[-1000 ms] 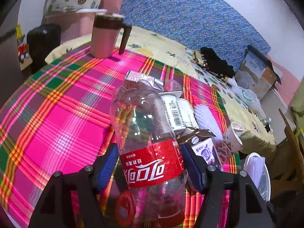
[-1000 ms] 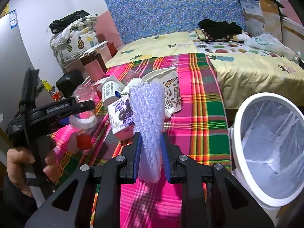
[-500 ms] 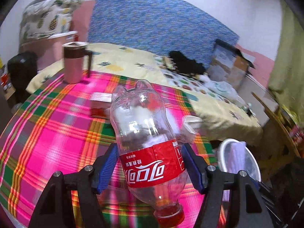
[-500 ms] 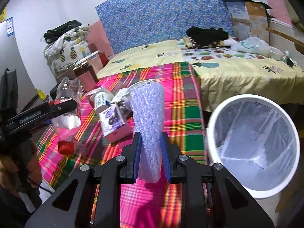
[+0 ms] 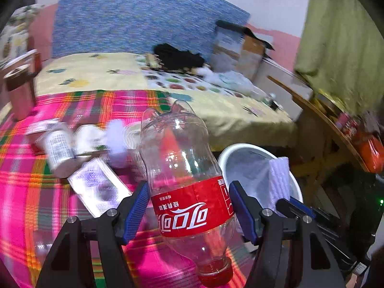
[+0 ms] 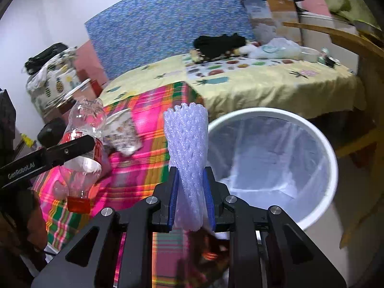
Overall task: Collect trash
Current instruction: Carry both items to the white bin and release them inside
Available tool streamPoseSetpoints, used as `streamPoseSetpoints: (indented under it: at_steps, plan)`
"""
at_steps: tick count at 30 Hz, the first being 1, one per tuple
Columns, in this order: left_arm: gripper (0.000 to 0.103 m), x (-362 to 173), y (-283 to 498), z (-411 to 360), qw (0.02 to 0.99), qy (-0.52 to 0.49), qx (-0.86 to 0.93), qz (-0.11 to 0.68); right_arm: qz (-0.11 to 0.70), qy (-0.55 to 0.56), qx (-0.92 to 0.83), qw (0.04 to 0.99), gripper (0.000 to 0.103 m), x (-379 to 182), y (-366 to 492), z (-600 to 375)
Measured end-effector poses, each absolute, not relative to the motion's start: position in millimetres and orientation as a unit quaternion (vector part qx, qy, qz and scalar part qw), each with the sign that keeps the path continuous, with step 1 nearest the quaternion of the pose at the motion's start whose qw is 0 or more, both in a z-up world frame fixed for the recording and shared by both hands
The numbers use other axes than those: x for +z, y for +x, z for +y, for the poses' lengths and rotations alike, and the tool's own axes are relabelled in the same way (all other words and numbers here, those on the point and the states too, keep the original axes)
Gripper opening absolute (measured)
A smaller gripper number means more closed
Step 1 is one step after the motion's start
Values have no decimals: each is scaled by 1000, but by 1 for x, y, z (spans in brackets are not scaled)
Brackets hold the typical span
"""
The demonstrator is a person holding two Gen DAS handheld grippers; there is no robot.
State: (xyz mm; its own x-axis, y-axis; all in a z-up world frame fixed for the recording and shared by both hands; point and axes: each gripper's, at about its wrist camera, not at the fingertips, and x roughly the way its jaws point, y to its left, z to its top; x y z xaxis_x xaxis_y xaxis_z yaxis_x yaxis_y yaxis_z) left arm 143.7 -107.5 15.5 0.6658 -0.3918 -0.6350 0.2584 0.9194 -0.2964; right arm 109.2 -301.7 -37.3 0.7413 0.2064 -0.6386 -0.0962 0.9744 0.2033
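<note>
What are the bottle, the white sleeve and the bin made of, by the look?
Bottle: clear thin plastic, glossy; you see through it, red printed label, red cap.
White sleeve: looks like foam netting, matte, open mesh texture, squeezed where the right gripper pinches it.
Bin: probably smooth white plastic rim, lined with a thin translucent bag.

My left gripper (image 5: pixel 189 210) is holding a bottle (image 5: pixel 184 168) cap-down over the table (image 5: pixel 28 204); my right gripper (image 6: pixel 190 199) is holding foam netting (image 6: pixel 188 153) beside the bin (image 6: pixel 331 158), apparently standing just off the table's edge, cartons (image 5: pixel 96 187) lying behind.
</note>
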Motion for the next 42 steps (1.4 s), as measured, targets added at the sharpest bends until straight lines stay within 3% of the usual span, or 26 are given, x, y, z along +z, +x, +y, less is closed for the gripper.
streamPoseSetpoints:
  at_steps: [13,31,36,42]
  plan:
    - [68,-9,165,-195,869,-56,-281,404,365,94,22,926,21,-45,109,-341]
    - [69,-22,187,-219,855,-63,-299,420,372,119,-3,921,24,-50,108,-367]
    - [69,-14,185,-214,862,-67,-294,407,367,117,2,923,36,-47,109,-367]
    - [69,-4,177,-201,872,-73,-284,393,364,116,8,924,36,-43,109,-364]
